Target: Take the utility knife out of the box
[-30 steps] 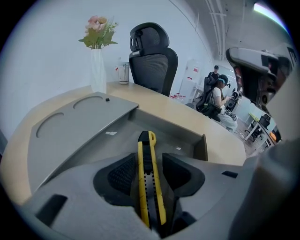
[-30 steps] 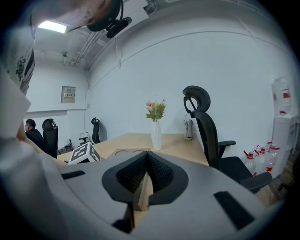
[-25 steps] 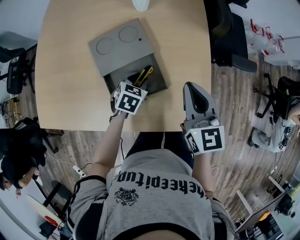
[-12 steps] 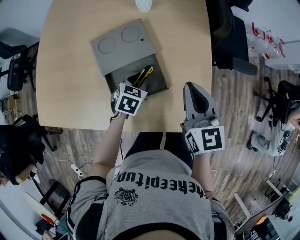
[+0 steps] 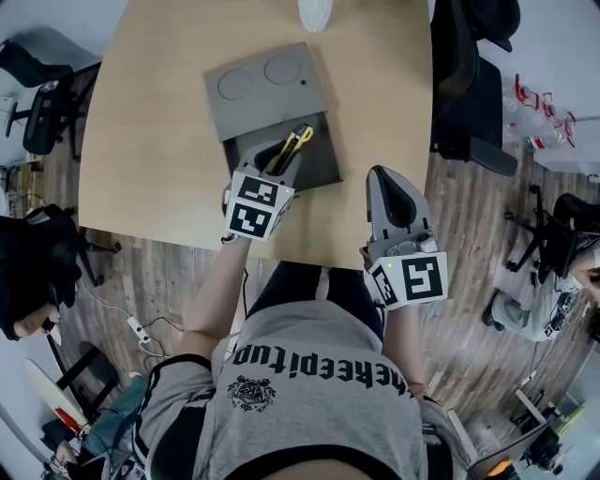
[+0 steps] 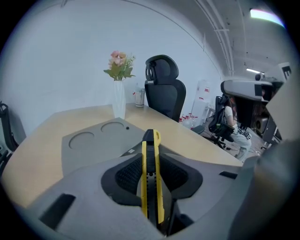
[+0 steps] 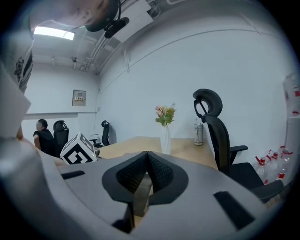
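A yellow and black utility knife stands between the black pads of my left gripper, which is shut on it. In the head view the knife sticks out past the left gripper, held over the open tray of the grey box. The box's lid, with two round recesses, lies slid toward the far side. My right gripper hangs off the table's near edge, to the right of the box. Its pads meet at the tips with nothing between them.
The box rests on a light wooden table. A white vase with flowers stands at the far edge. Black office chairs stand to the right of the table, another to the left. Cables lie on the wooden floor.
My left gripper closed on the knife and rose with it, so the knife now sits above the tray. The right gripper has stayed where it was.
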